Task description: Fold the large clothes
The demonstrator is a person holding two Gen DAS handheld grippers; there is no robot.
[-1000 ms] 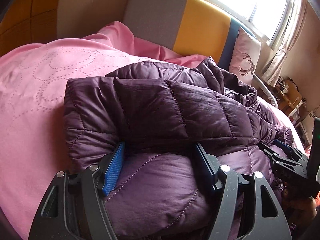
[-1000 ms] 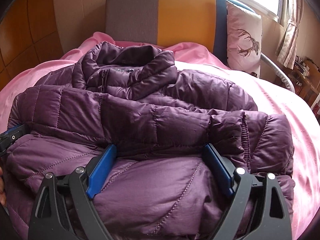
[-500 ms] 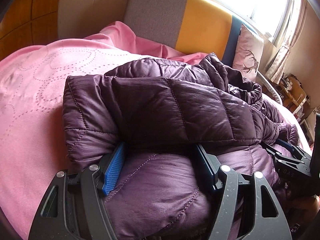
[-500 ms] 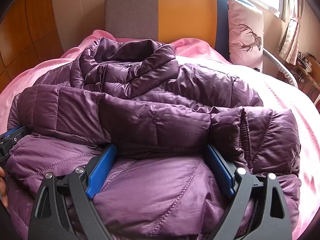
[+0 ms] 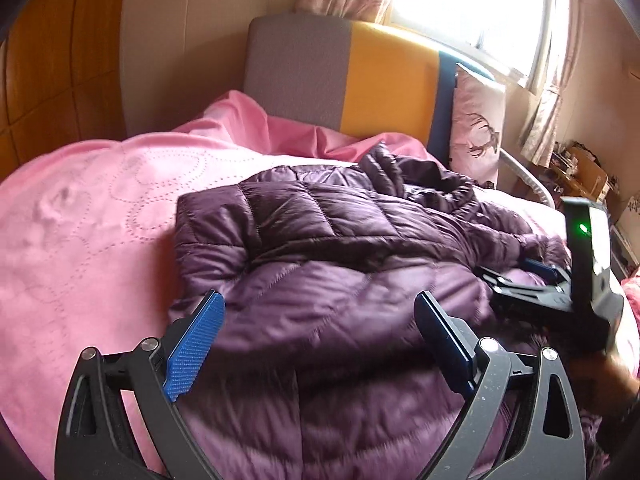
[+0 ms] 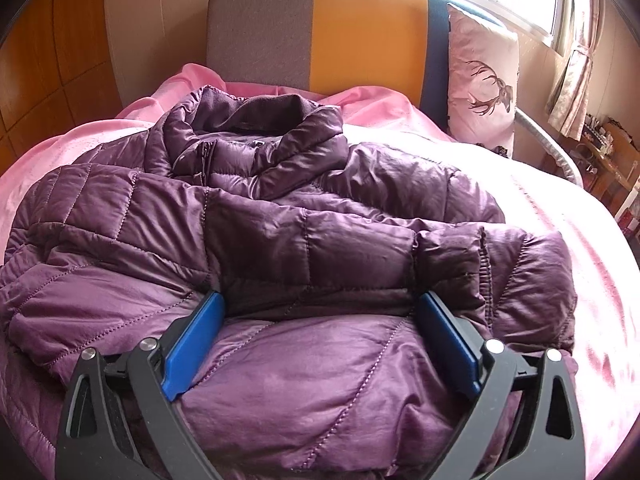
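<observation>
— Are the hand-held grippers holding the purple jacket [image 6: 320, 240]?

— No. The left hand-held gripper [image 5: 320, 316] has just been opening; its jaws stand wide above the folded jacket, gripping nothing. The right hand-held gripper [image 6: 320, 312] also just opened wide; a fold bulges between its blue pads [image 6: 192, 344], not pinched.

— And where does the jacket lie?

— Ahead of both, on the pink bed cover [image 5: 80, 240], the headboard [image 6: 340, 32] and deer pillow [image 6: 484, 76] beyond it.

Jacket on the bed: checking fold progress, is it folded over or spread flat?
Folded over. The jacket has its lower part doubled up over the body, with a sleeve laid across it; collar still showing.
</observation>
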